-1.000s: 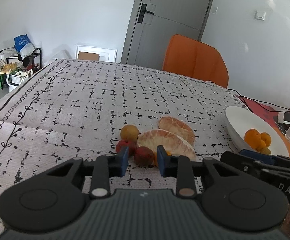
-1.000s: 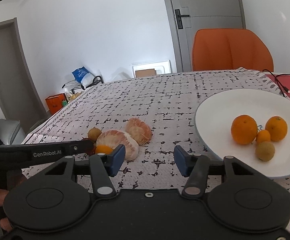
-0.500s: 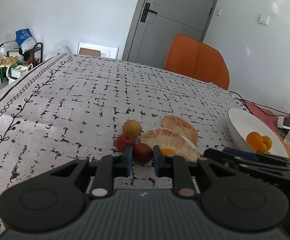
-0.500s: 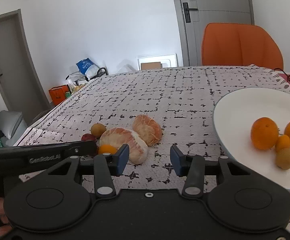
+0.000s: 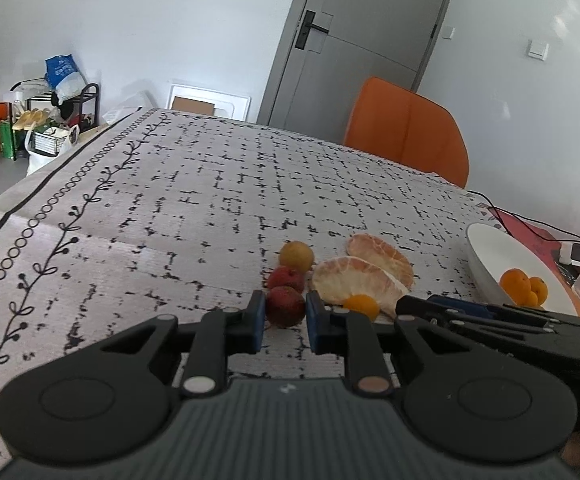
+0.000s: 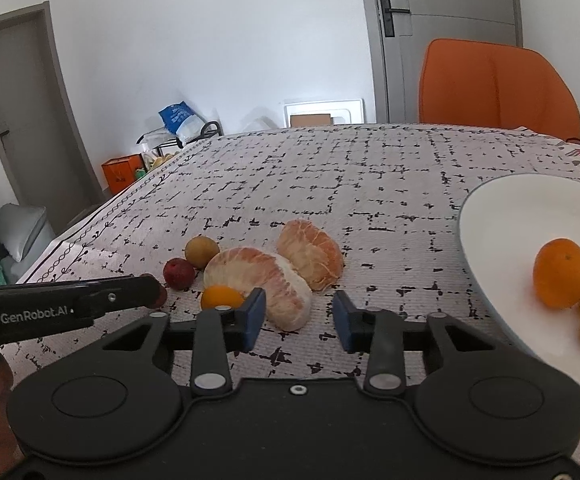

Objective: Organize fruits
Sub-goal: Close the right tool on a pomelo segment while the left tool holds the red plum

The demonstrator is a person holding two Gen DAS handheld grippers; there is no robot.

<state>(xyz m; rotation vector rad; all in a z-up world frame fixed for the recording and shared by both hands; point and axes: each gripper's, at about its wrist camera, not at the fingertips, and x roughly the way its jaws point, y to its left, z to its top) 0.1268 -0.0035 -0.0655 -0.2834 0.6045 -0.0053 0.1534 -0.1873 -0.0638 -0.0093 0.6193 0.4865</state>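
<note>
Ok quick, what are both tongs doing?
Left tongs: closed on the small dark red round fruit.
Right tongs: closing, touching nothing.

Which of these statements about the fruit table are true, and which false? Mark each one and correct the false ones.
1. The left gripper is shut on a dark red fruit. True.
2. The white bowl is empty. False: it holds oranges and smaller fruit.
3. Two peeled citrus pieces lie on the tablecloth. True.
4. The right gripper has lifted the small orange fruit. False: that fruit lies on the cloth, left of the closing jaws, which hold nothing.
5. The chair behind the table is blue. False: it is orange.
</note>
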